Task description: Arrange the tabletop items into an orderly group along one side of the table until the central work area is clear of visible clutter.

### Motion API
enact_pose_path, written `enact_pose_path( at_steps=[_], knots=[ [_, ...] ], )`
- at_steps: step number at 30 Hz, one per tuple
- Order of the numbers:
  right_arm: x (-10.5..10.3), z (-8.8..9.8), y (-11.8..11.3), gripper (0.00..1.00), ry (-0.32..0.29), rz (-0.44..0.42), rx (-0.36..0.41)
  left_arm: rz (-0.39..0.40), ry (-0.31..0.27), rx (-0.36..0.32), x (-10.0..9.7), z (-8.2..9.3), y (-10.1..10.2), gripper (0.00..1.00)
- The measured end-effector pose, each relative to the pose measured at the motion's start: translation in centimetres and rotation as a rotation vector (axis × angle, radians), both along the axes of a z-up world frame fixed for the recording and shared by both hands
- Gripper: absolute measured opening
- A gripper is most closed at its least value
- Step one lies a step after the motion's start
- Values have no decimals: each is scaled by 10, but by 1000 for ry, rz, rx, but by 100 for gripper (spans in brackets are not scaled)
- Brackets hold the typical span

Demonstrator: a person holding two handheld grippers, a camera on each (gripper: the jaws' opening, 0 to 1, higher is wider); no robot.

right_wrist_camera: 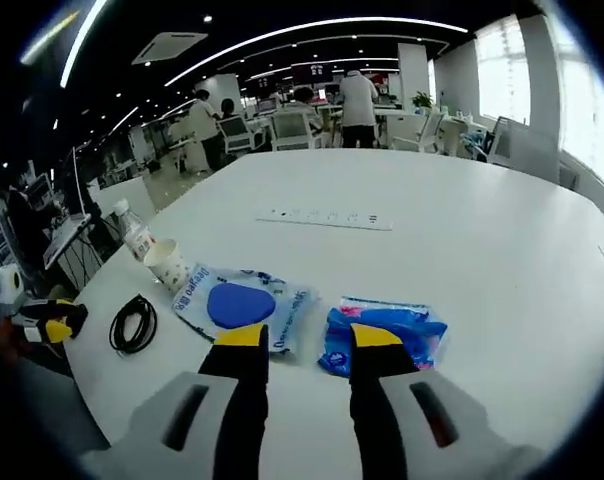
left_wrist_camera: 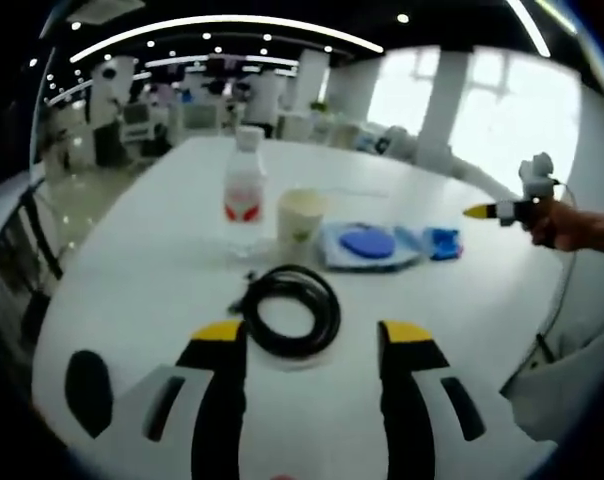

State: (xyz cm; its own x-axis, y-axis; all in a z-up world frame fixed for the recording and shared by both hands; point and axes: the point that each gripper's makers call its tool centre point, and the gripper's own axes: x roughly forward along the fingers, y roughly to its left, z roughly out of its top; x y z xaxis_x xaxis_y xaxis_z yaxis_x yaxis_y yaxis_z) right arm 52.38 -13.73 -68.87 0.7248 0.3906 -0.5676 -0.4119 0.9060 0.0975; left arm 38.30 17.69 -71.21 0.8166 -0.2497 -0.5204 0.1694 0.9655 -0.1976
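Left gripper (left_wrist_camera: 309, 338) released, jaws apart, near black cable coil (left_wrist_camera: 292, 309). Right gripper (right_wrist_camera: 307, 338) released too, near two blue packets (right_wrist_camera: 240, 304) (right_wrist_camera: 384, 331). Bottle (left_wrist_camera: 244, 188) and cup (left_wrist_camera: 300, 224) farther on table (left_wrist_camera: 132, 290).

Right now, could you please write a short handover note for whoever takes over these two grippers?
Left gripper: open, empty, facing the coiled black cable.
Right gripper: open, empty, between the pouch with the blue disc and the blue packet.
Bottle and paper cup stand side by side behind the cable.
White power strip lies alone mid-table.
Done: most items line one edge.
Left: probably the power strip.
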Motion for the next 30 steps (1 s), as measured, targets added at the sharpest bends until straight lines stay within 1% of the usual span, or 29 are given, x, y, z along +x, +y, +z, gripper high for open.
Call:
enact_pose_path(
  at_steps=[3, 5, 9, 13, 16, 19, 21, 22, 23, 25, 26, 27, 30],
  knots=[
    [-10, 0, 11, 30, 5, -3, 22, -17, 0, -10, -1, 0, -5, 50],
    [-17, -2, 18, 30, 10, 0, 25, -29, 3, -2, -1, -1, -8, 51],
    [-19, -9, 24, 31, 32, 19, 32, -43, 12, -10, -2, -3, -12, 51],
    [-26, -14, 39, 31, 55, 55, 51, -66, 35, -29, -4, -8, -19, 56],
    [-33, -17, 53, 31, 70, 84, 54, -87, 36, -28, -4, -8, -25, 57],
    [-42, -16, 69, 31, 66, 123, 47, -97, 36, -32, -4, -8, -28, 58],
    [-46, -16, 80, 32, 67, 140, 46, -111, 31, -41, -4, -7, -31, 61],
    [-49, -16, 86, 32, 67, 148, 44, -131, 17, -58, -3, -4, -38, 64],
    [-50, -16, 89, 32, 68, 153, 44, -145, 9, -59, -3, -1, -41, 67],
    [-52, -17, 98, 32, 72, 164, 43, -182, 0, -40, -5, 1, -50, 71],
    [-53, -18, 101, 32, 76, 171, 40, -187, 0, -35, -5, 1, -51, 71],
    [-54, -19, 106, 33, 80, 183, 35, -203, 2, -10, -6, -1, -52, 71],
    [-57, -20, 119, 34, 86, 207, 28, -230, 11, 24, -10, -4, -55, 73]
  ],
)
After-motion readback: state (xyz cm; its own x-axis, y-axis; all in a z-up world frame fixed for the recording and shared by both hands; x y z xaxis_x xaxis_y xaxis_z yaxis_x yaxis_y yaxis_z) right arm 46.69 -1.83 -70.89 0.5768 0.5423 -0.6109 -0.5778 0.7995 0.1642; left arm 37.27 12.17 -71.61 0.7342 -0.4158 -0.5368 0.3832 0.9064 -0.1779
